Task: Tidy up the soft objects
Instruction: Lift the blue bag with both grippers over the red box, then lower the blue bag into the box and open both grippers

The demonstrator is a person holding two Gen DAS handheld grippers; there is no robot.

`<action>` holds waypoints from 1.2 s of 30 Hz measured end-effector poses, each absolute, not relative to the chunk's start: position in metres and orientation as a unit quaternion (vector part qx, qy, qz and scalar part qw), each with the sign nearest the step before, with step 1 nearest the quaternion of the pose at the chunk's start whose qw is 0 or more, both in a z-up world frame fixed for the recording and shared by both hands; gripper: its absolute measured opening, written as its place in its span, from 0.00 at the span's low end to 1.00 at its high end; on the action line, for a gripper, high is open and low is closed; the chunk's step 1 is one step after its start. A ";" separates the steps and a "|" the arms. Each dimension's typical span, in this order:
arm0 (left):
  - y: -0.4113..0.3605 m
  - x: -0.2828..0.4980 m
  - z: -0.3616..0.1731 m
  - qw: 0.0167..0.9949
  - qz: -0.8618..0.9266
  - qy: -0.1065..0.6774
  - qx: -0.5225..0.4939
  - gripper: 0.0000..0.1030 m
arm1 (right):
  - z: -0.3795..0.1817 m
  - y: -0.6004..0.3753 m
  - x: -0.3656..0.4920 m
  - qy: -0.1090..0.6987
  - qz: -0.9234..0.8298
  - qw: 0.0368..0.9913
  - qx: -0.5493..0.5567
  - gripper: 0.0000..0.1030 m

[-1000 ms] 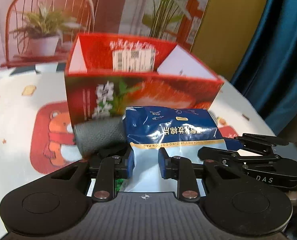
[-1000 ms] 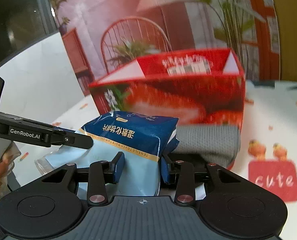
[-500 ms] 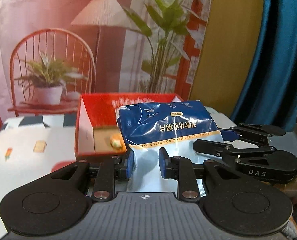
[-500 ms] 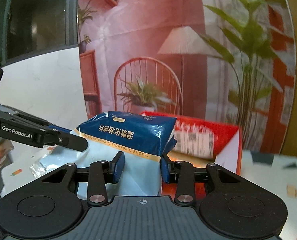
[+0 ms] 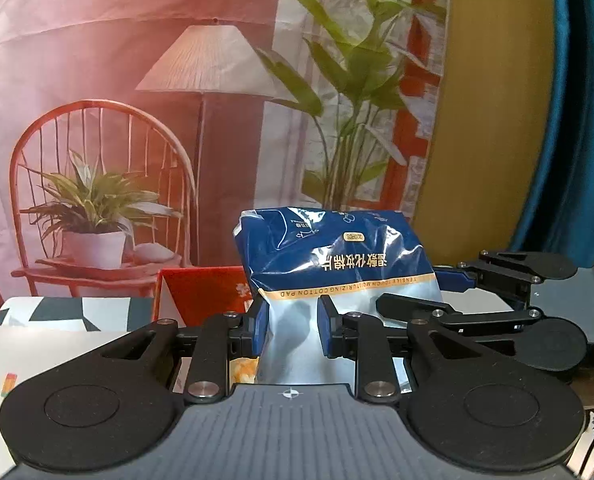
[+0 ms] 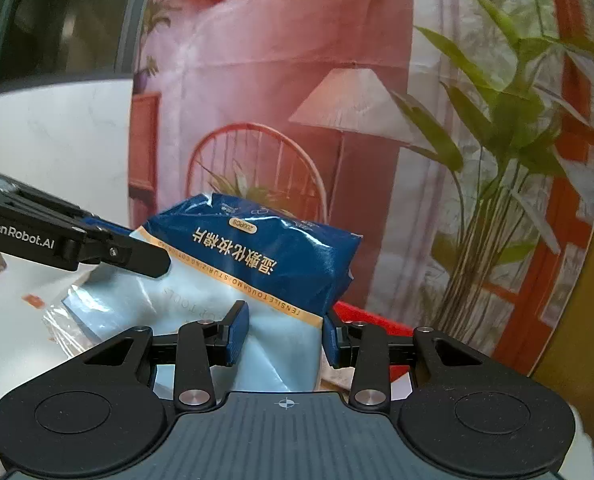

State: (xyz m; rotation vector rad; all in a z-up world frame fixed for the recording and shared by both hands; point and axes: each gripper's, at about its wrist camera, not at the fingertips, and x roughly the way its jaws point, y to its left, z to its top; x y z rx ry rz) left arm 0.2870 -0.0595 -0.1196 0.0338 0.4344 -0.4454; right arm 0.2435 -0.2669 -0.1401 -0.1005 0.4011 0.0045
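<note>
Both tools — left tool [image 5: 291,330], right tool [image 6: 285,338] — raised cotton-pad bag [image 5: 337,264] higher, red box [image 5: 201,292] dropped lower

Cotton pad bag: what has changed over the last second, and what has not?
Both claws have lifted the cotton pad bag from in front of the red box to above it; the box has dropped low in both views and the grey cloth seen earlier is out of sight. Unchanged: the left claw and right claw stay shut on the bag's pale lower part, same grip, print upside down.
</note>
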 end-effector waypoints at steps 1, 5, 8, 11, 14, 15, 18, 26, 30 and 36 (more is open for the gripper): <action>-0.061 0.293 -0.121 0.953 -0.215 0.214 0.015 0.27 | -0.141 -0.267 0.251 0.203 -0.002 0.977 -0.061 0.34; -0.058 0.315 -0.129 0.955 -0.200 0.219 0.006 0.27 | -0.148 -0.260 0.278 0.218 -0.008 0.968 -0.121 0.34; -0.052 0.330 -0.137 0.953 -0.193 0.234 -0.002 0.26 | -0.157 -0.255 0.296 0.238 -0.005 0.958 -0.158 0.34; -0.049 0.342 -0.147 0.951 -0.184 0.250 0.000 0.27 | -0.167 -0.250 0.312 0.261 0.001 0.950 -0.173 0.34; -0.046 0.352 -0.156 0.946 -0.183 0.269 0.002 0.26 | -0.176 -0.249 0.326 0.292 0.008 0.941 -0.172 0.34; -0.046 0.355 -0.159 0.944 -0.182 0.275 0.002 0.26 | -0.180 -0.248 0.330 0.304 0.011 0.937 -0.173 0.34; -0.045 0.360 -0.168 0.939 -0.183 0.292 0.009 0.26 | -0.185 -0.248 0.339 0.336 0.019 0.926 -0.171 0.34; -0.042 0.365 -0.184 0.930 -0.181 0.320 0.015 0.27 | -0.200 -0.246 0.352 0.399 0.022 0.900 -0.172 0.34; -0.037 0.363 -0.183 0.931 -0.171 0.321 0.017 0.27 | -0.208 -0.247 0.358 0.430 0.020 0.887 -0.169 0.38; -0.030 0.355 -0.176 0.934 -0.166 0.316 0.013 0.28 | -0.219 -0.243 0.360 0.466 0.010 0.866 -0.180 0.45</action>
